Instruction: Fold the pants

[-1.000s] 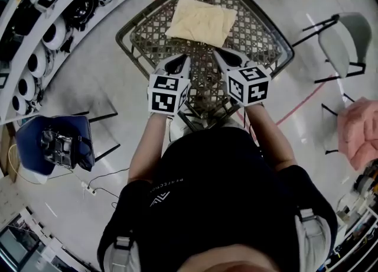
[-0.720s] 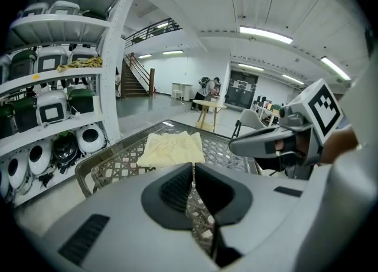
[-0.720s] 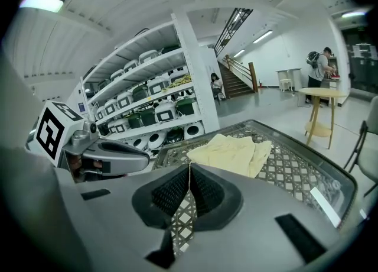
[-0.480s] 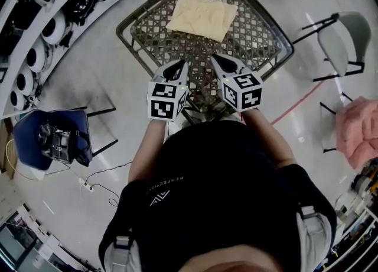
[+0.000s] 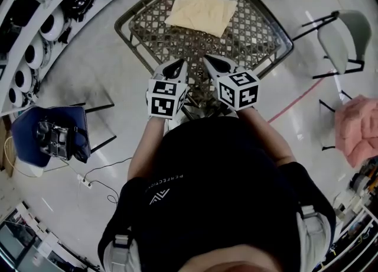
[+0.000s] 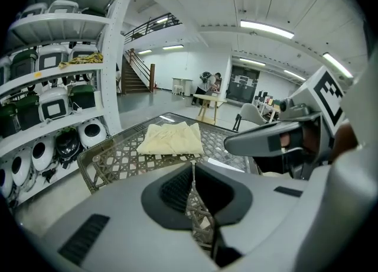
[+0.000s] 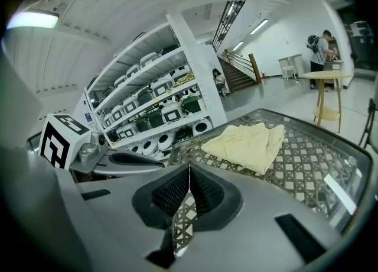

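Left gripper point(image 5: 179, 65) and right gripper point(image 5: 209, 61) hover at the near edge of the table point(image 5: 126, 33), both with jaws together and empty. The pants point(image 5: 201, 10) lie folded on the far side, well apart from them. I judge the fold finished, so I steer clear of the cloth and leave it undisturbed.

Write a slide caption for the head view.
Left gripper and right gripper, jaws shut, empty, hover over the near edge of the lattice table; folded yellow pants lie at its far side.
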`<state>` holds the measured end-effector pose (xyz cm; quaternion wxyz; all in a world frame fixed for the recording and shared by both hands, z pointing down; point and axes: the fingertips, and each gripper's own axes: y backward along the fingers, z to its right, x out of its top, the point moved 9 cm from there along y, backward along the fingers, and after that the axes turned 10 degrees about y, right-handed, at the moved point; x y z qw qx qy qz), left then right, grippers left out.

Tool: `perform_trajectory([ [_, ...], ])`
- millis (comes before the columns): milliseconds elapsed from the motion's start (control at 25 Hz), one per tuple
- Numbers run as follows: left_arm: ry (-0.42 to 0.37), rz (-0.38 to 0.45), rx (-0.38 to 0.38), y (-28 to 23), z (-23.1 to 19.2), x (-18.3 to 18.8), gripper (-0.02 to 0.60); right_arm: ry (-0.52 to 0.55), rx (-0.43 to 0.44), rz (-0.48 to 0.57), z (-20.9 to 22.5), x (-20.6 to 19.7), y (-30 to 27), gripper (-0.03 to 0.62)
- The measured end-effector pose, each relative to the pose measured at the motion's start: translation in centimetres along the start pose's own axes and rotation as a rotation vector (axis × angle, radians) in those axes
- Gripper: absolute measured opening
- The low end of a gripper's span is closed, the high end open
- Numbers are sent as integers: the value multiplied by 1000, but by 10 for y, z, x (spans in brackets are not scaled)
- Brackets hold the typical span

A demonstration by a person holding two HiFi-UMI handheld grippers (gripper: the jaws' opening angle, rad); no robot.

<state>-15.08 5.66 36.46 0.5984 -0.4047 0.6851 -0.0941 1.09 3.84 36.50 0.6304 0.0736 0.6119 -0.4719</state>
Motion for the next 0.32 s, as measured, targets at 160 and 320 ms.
perform_trajectory([
  [160, 11, -10, -12, -1, 2, -4, 25, 1, 4, -9, -1, -2, 0, 35],
  [320, 16, -20, -9, -3, 1, -6, 25, 1, 6, -12, 0, -2, -2, 35],
])
